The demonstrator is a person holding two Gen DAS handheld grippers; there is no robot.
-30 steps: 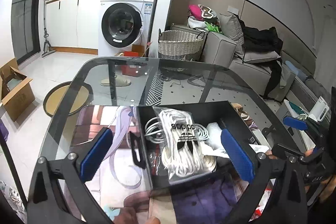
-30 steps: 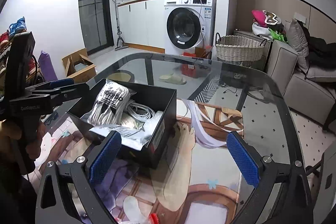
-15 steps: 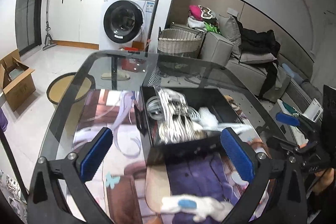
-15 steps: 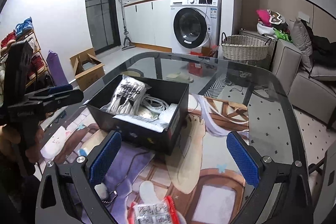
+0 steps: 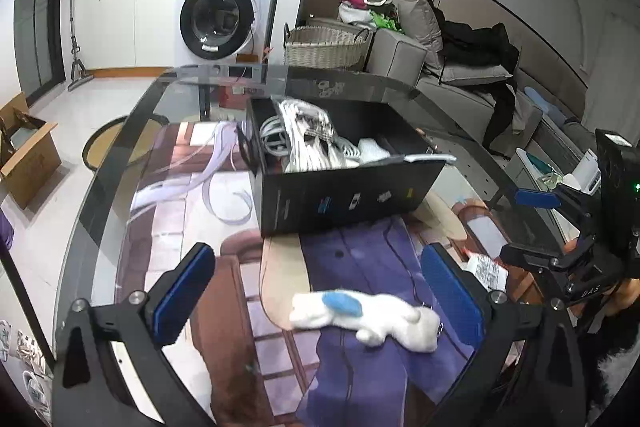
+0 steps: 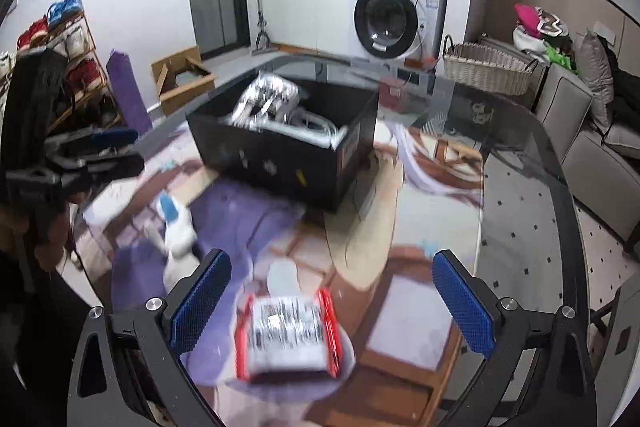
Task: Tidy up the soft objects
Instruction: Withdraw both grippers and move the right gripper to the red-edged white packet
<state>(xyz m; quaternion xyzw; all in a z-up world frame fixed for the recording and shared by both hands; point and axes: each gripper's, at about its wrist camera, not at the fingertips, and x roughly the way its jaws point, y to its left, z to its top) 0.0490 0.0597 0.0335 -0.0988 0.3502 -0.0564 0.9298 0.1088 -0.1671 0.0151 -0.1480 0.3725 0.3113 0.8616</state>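
A black box (image 5: 348,195) stands on the printed mat and holds bagged white cords (image 5: 308,135); it also shows in the right wrist view (image 6: 280,155). A white plush toy with a blue patch (image 5: 368,315) lies on the mat just ahead of my open, empty left gripper (image 5: 320,291); it also shows in the right wrist view (image 6: 176,227). A red-edged clear packet (image 6: 288,331) lies between the fingers of my open, empty right gripper (image 6: 328,299). The packet shows partly in the left wrist view (image 5: 486,269).
The glass table (image 5: 104,163) has a curved dark rim. The right gripper shows at the right edge of the left wrist view (image 5: 576,227). A washing machine (image 6: 392,19), wicker basket (image 5: 324,45), sofa (image 5: 460,79) and cardboard box (image 5: 24,155) stand around the room.
Both grippers have pulled back from the box toward the near side of the table. The plush toy and the red-edged packet have come into view. Both stay open.
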